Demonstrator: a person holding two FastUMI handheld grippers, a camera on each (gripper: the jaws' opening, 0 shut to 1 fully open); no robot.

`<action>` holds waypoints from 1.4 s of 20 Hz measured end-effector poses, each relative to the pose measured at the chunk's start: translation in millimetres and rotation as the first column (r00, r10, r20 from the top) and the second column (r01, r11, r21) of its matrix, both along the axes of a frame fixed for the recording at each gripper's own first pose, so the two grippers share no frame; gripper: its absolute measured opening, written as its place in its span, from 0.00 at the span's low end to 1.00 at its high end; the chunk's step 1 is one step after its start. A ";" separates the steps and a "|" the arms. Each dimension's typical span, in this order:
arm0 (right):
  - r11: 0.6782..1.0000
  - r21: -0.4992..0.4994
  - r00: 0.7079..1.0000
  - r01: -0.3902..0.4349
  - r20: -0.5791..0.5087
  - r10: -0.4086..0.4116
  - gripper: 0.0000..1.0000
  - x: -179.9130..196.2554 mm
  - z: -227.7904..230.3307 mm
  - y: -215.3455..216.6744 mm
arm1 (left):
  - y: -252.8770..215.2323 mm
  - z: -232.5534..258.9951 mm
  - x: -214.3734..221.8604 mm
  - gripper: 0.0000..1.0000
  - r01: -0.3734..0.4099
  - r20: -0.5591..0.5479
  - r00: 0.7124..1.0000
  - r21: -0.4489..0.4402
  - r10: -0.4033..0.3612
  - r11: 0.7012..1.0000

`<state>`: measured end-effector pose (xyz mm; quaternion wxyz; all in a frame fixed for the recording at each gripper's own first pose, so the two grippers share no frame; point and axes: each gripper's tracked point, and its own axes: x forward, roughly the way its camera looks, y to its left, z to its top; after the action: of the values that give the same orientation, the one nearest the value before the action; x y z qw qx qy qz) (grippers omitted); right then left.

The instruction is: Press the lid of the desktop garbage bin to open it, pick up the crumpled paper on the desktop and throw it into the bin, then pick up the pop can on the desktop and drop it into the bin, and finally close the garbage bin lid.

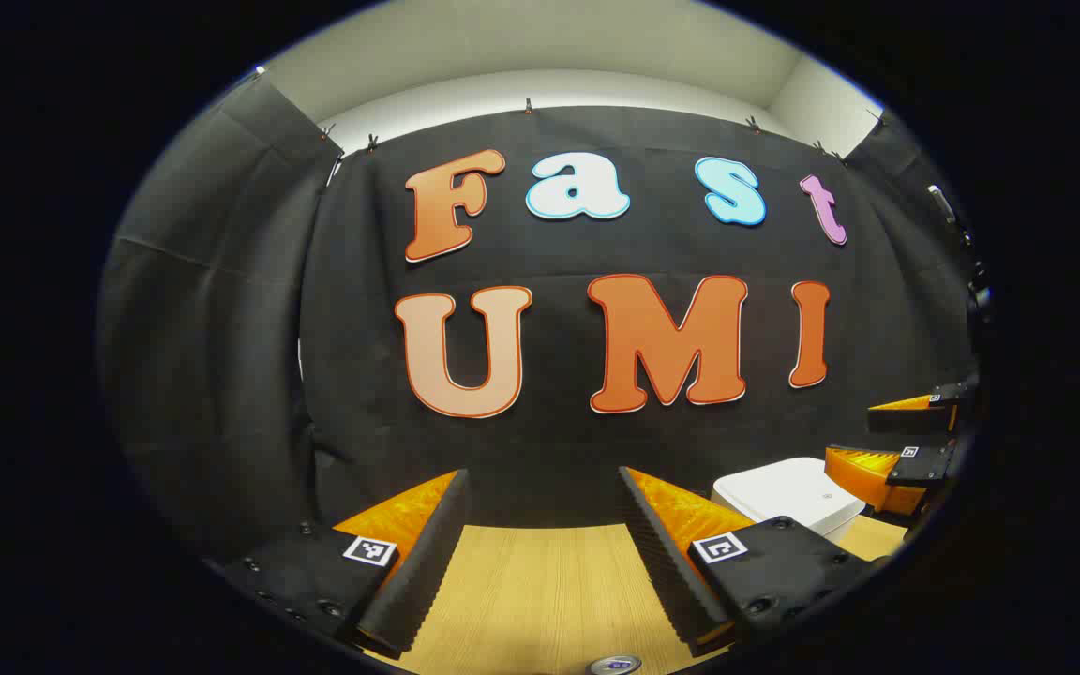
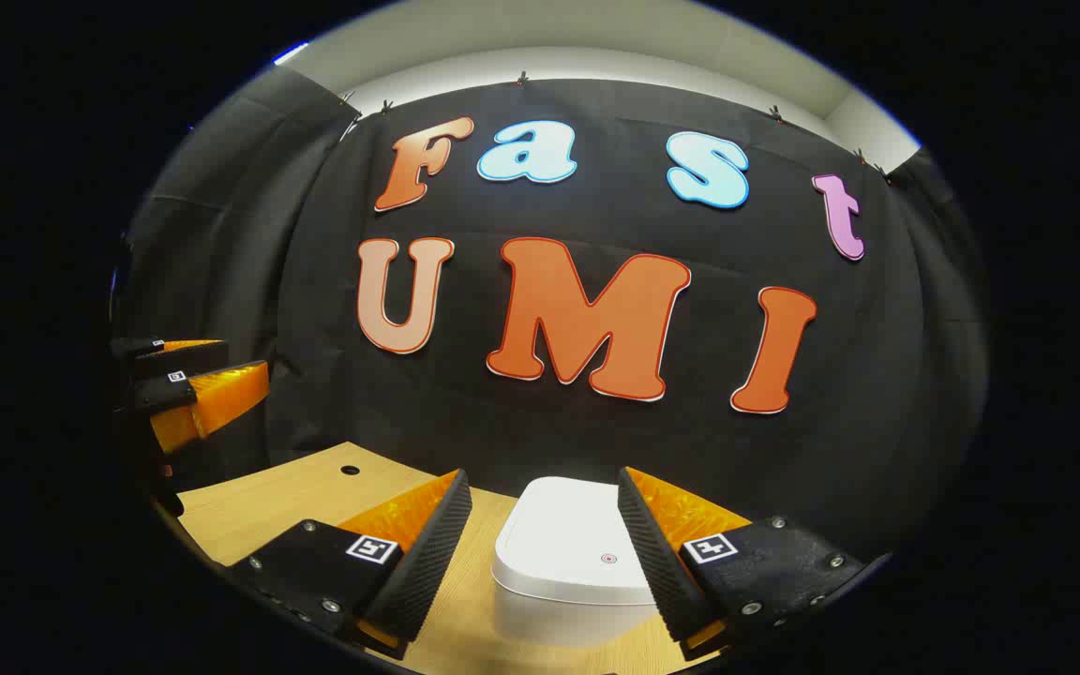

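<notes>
Bin (image 1: pixel 788 495) lid is down and flat, so my read is that step one, pressing it open, is not done yet.

Left gripper view: left gripper (image 1: pixel 540 553) has its jaws wide apart, nothing between them, only bare bench (image 1: pixel 540 600). Bin sits at about 3 o'clock from the jaws, half hidden behind the right-hand finger. Right gripper (image 1: pixel 906 441) hangs beyond the bin at 3 o'clock, fingers apart, gripping nothing. A round metal top, probably the pop can (image 1: pixel 615 665), peeks in at 6 o'clock, just under the jaws. Can't see the crumpled paper from here.

Right gripper view: right gripper (image 2: pixel 545 553) jaws also wide open and empty. Bin (image 2: pixel 568 553) lies dead ahead at 12 o'clock, framed between the two fingers and below them, not touching either as far as I can tell. Its long axis runs away from the camera, in line with the fingers. Small round mark near the lid's near edge, likely the press point. Left gripper (image 2: pixel 193 389) sits well off at 9 o'clock, open.

Judgement: right gripper is nearer and already lined up over the lid, so the press falls to it. Nothing stands between its jaws and the lid. A small dark hole (image 2: pixel 350 469) in the bench at 10 o'clock is out of the path.
</notes>
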<state>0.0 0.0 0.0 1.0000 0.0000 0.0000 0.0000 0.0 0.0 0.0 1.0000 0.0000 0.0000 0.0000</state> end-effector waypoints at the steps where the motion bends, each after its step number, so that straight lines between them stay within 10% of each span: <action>1: 1.000 0.001 1.000 -0.003 0.002 0.003 0.95 -0.3 -0.1 1.0 | 0.6 1.0 0.7 0.98 -0.002 0.002 1.000 0.000 0.002 1.000; 21: 1.000 -0.001 1.000 -0.002 -0.015 0.002 0.94 6.2 0.7 -2.3 | 11.7 3.7 -8.3 1.00 -0.027 0.005 1.000 0.014 0.027 1.000; 28: 0.999 0.034 0.994 0.018 -0.105 -0.014 0.40 14.6 -25.9 -23.7 | 14.0 -2.7 -14.2 1.00 -0.045 -0.012 0.999 0.021 0.045 0.999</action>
<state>14.6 -23.7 -25.9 0.9984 0.0175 0.0524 -0.0079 -14.2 14.0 -2.7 0.9997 0.0106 0.0061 0.0224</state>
